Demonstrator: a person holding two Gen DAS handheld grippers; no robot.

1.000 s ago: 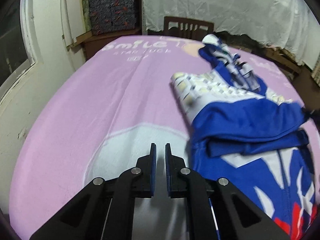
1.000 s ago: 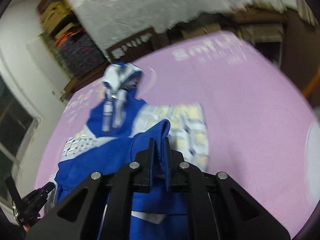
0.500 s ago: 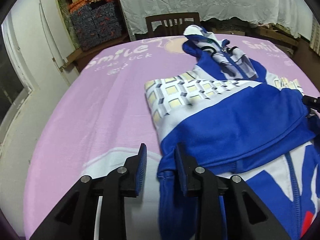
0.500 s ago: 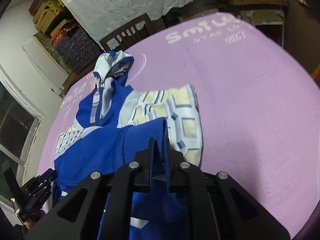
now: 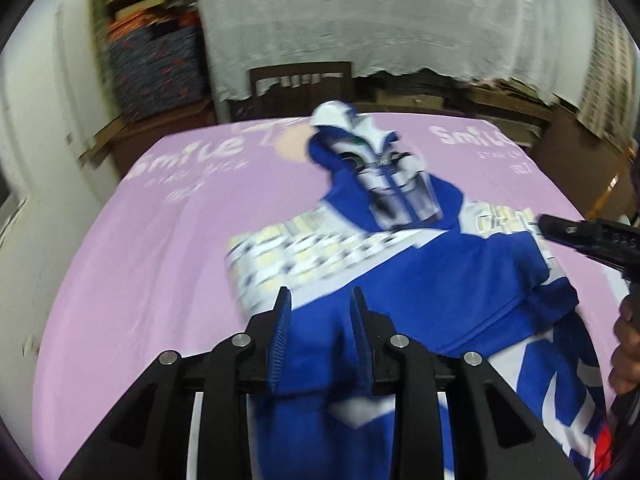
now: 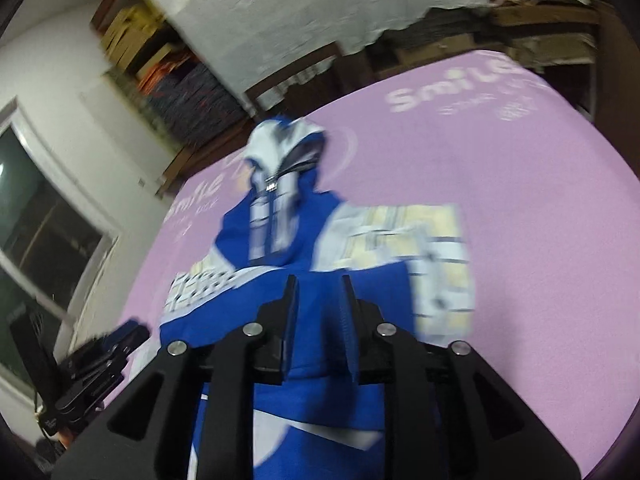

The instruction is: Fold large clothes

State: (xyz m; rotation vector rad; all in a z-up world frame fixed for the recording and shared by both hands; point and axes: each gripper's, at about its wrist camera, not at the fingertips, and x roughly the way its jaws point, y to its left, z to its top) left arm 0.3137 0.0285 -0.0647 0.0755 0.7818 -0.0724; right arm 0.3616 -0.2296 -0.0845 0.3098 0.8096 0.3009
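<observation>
A blue and white zip-up hooded jacket point(image 5: 440, 272) lies partly folded on a pink blanket point(image 5: 160, 240), hood point(image 5: 360, 136) at the far end. My left gripper point(image 5: 320, 300) straddles the jacket's near left blue fold; fabric fills the gap between its parted jaws, and they do not look clamped on it. In the right wrist view the jacket point(image 6: 368, 288) shows its checked sleeve on the right. My right gripper point(image 6: 318, 284) has its jaws opening, with a blue fold still lying between them. Each gripper shows in the other's view: right gripper point(image 5: 580, 236), left gripper point(image 6: 104, 356).
The pink blanket point(image 6: 540, 200) with white lettering covers the whole surface. A wooden chair point(image 5: 300, 80) and a white draped sheet point(image 5: 380, 20) stand beyond its far edge, stacked boxes point(image 5: 156, 64) at the back left. A person's hand point(image 5: 628, 340) shows at the right.
My left gripper went from shut to open and moved right, onto the jacket's blue fold. My right gripper's jaws, pinched on a blue fold before, have parted.
</observation>
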